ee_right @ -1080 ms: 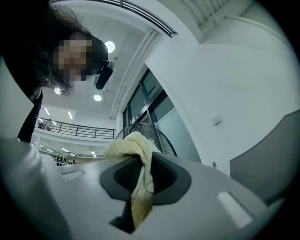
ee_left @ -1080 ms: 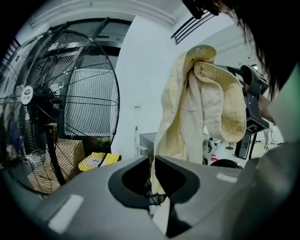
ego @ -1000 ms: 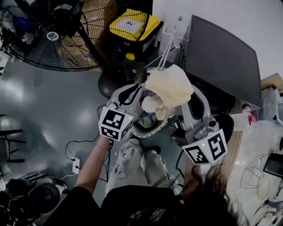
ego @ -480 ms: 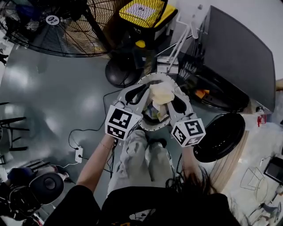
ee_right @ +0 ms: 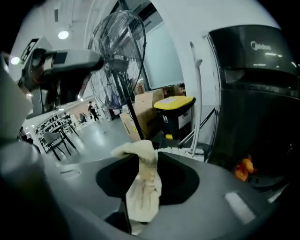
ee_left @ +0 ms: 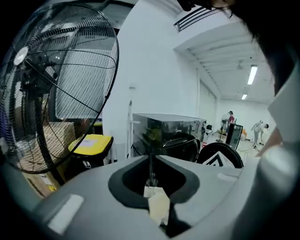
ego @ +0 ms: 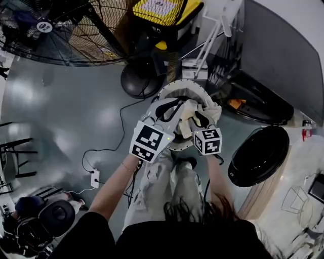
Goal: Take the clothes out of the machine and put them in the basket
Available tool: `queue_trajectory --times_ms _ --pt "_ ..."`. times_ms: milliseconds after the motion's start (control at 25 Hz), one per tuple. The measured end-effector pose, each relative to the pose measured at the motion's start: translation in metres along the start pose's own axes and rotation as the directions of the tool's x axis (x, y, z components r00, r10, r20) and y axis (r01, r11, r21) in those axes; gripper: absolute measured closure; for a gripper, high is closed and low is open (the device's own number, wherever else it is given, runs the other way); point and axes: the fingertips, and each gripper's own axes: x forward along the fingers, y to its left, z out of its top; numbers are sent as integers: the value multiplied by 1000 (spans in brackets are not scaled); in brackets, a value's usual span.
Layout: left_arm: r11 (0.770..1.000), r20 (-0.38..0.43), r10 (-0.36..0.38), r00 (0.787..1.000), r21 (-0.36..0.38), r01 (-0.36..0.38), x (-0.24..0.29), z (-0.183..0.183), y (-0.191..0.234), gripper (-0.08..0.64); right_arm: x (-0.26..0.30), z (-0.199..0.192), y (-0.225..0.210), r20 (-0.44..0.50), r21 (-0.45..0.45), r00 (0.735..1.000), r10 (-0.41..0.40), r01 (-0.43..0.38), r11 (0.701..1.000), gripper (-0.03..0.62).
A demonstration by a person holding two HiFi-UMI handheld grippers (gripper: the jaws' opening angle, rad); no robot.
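- Person stands on grey floor (ego: 61, 111). 2 claws are held side by side over the round white basket (ego: 174, 86) just in front of the feet.
- Cream cloth (ego: 195, 109) is bunched between the 2 claw tips, above the basket's opening. Whether its lower end touches the basket's contents cannot be told.
- Left claw (ego: 173, 109): jaws closed together. A narrow fold of cream fabric with a small white label (ee_left: 151, 191) is pinched between them, low in the gap.
- Right claw (ego: 198, 116): jaws closed on a thick roll of the cream cloth. The cloth drapes over the far end of the jaws and runs down through the gap toward the camera.
- Black washing machine (ego: 276, 60) stands to the person's right of the basket, near it but apart. Its round black door (ego: 258, 154) is swung open beside the right arm.
- 1 small orange item (ego: 234, 104) lies at the machine's opening, clear of both claws. It also shows at the right of the right gripper view.
- Large black wire-cage fan (ego: 45, 30) stands to the left beyond the basket. A black bin with a yellow lid (ego: 162, 10) stands behind the basket, next to the machine.
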Motion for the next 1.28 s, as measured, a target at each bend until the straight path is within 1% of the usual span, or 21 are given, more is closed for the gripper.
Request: queue_trajectory --times_ms 80,160,240,360,440,640,880,1120,1280 --pt "1000 -4 -22 1000 7 22 7 -2 -5 522 2 -18 -6 -52 -13 998 -19 18 1000 446" --pt "999 -8 -40 999 13 40 12 -2 -9 522 0 -30 -8 -81 -12 996 -24 23 1000 442" --pt "998 -13 -54 998 20 54 16 -2 -12 522 -3 -41 -8 -104 -10 994 -24 23 1000 418" --pt "997 -20 -71 997 29 71 22 -2 -16 522 -8 -53 -10 -144 -31 989 -39 34 999 364" --pt "996 -23 -82 996 34 82 25 0 -19 522 -14 -56 -14 -152 -30 987 -55 51 998 359" --pt "994 -19 -104 994 45 105 32 5 -27 522 -33 -46 -25 -82 43 993 -90 94 995 359" --pt "988 -15 -147 989 44 148 43 8 -45 522 -52 -24 -39 10 85 990 -144 143 986 364" --pt "975 -22 -214 977 58 215 58 7 -71 522 -83 -7 -65 112 156 969 -220 202 967 386" --pt "963 -40 -265 963 43 267 75 2 -94 522 -106 -5 -94 161 207 948 -275 240 948 400"
